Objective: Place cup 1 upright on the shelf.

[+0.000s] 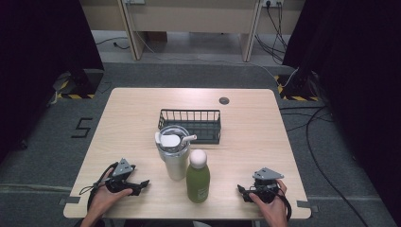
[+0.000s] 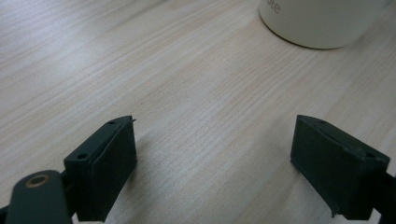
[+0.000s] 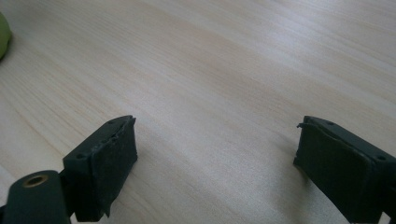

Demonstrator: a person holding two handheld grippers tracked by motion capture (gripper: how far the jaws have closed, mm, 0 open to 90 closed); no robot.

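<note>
On the wooden table (image 1: pixel 127 118) a white tumbler (image 1: pixel 174 153) with a lid and a straw stands at the middle. A green bottle (image 1: pixel 197 178) with a white cap stands just in front of it, to its right. My left gripper (image 1: pixel 141 185) rests low near the front left edge, open and holding nothing, pointing right towards the tumbler. In the left gripper view the jaws (image 2: pixel 215 133) stand wide apart over bare wood, with the tumbler's base (image 2: pixel 322 23) ahead. My right gripper (image 1: pixel 243 193) lies at the front right, open (image 3: pixel 217 133), with a sliver of the green bottle (image 3: pixel 3 32) at the upper left.
A black wire basket (image 1: pixel 190 124) stands behind the tumbler, near the table's middle. A round grey cable grommet (image 1: pixel 224 100) sits in the tabletop at the back. Cables run over the floor to the right.
</note>
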